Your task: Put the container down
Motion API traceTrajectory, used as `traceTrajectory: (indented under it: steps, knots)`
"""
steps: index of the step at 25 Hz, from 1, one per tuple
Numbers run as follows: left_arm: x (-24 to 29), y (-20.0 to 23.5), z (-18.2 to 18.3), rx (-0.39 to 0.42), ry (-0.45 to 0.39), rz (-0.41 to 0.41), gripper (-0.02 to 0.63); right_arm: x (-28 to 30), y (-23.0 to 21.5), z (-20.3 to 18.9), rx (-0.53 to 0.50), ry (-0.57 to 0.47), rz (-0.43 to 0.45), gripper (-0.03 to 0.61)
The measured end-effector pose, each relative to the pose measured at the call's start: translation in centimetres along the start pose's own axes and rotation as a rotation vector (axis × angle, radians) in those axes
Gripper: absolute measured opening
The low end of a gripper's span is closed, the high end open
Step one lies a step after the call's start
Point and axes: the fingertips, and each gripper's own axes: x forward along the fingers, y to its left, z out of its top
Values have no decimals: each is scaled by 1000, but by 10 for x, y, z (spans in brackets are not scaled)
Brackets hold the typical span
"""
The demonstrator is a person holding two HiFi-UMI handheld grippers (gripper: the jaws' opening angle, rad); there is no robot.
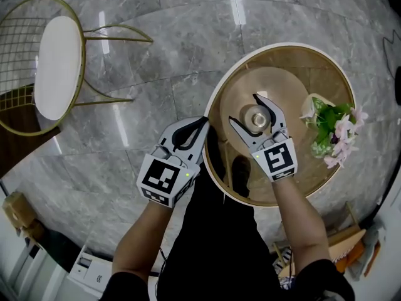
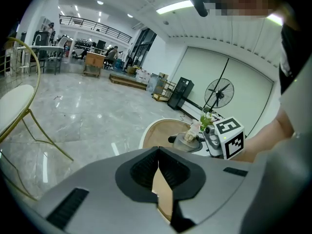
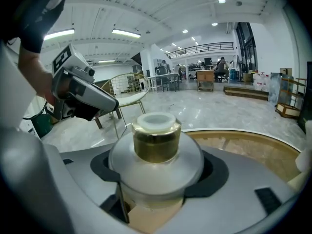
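Nearest us, the left gripper (image 1: 202, 123) hangs clenched on nothing, just outside the rim of the round table (image 1: 216, 93). To its right, the right gripper (image 1: 245, 110) grasps the container (image 3: 155, 140), a pale jar with a gold neck and white cap. It holds the jar by its wide body, over the middle of the tabletop. We cannot tell whether the base touches the top. If the jaws open while it hangs above the surface, we judge it could drop and topple. A swing further right could knock the flowers (image 1: 332, 127) standing near that gripper's right side.
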Motion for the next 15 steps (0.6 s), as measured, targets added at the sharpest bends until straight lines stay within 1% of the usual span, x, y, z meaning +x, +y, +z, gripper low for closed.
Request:
traceTrajectory:
  steps: [6, 9, 15]
  knots:
    - [-2, -5, -3, -1, 13, -26, 16, 6, -6, -3, 7, 2, -38, 341]
    - [-7, -6, 1, -13, 8, -30, 17, 6, -7, -5, 3, 14, -40, 341]
    - [-12, -6, 9, 2, 3, -38, 17, 3, -11, -5, 8, 13, -48, 342]
